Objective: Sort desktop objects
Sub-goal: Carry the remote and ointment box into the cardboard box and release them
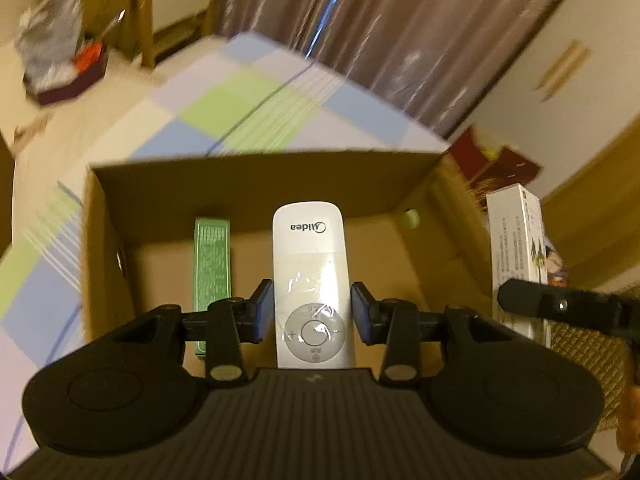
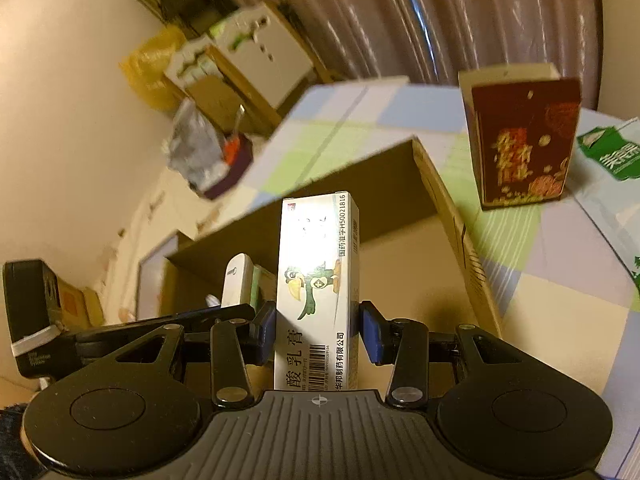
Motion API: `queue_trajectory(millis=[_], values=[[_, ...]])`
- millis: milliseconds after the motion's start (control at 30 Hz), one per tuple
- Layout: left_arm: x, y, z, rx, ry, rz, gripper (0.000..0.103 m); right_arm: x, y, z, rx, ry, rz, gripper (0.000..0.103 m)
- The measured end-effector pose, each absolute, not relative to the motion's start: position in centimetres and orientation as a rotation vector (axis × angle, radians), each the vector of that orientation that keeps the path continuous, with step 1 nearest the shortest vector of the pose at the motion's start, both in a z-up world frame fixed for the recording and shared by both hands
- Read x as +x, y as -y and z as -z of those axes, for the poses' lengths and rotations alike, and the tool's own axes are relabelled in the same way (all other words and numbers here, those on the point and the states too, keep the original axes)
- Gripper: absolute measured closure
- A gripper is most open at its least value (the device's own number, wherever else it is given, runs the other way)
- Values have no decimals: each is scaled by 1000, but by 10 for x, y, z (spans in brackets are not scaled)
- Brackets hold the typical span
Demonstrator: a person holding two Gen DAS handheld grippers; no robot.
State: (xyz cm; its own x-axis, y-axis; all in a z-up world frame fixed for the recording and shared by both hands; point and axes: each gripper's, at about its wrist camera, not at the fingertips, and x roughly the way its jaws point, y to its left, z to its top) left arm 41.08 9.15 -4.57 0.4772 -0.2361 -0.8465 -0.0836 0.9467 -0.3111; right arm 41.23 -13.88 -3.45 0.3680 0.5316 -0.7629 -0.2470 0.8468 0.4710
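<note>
Left gripper: blue pads flanking a white Midea remote, left pad against its edge, right pad showing a thin gap, so clamped or merely close cannot be told. Remote pointing far, logo end over the open cardboard box, near end cut off behind the gripper body. Below it to the left, on the box floor, a green carton, lying lengthwise, near end hidden by the left finger linkage. At the box's far right corner, a small pale round thing, too blurred to name. To the right, a tall white carton with a black finger of the other tool crossing in front of it.

Right gripper: pads set either side of an upright ointment box printed with a green cartoon bird and a barcode; left pad touching, a narrow slit at the right pad, grip likewise not certain. Box bottom hidden by the gripper body, top face washed out by glare. Behind it the same cardboard box, interior partly in shadow. Left of the ointment box, the remote's white tip and a sliver of green carton. Far right on the checked cloth, a dark red box standing upright, well apart from the cardboard box. Beside that, a green-and-white package cut off at the frame edge.
</note>
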Motion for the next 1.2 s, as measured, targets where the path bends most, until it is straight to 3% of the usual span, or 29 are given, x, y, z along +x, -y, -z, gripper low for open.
queue_trajectory(millis=[333, 400, 1133, 1167, 1200], values=[[445, -97, 98, -339, -1199, 5, 67, 450, 125, 85, 199, -1217, -501, 60], [449, -98, 103, -339, -1200, -1, 63, 458, 121, 92, 167, -1237, -501, 60], [448, -99, 76, -266, -1122, -32, 60, 496, 70, 144, -167, -1351, -592, 59], [448, -99, 76, -267, -1124, -33, 59, 495, 70, 145, -184, -1352, -594, 52], [447, -99, 76, -269, -1127, -34, 59, 494, 69, 146, -200, -1353, -596, 22]])
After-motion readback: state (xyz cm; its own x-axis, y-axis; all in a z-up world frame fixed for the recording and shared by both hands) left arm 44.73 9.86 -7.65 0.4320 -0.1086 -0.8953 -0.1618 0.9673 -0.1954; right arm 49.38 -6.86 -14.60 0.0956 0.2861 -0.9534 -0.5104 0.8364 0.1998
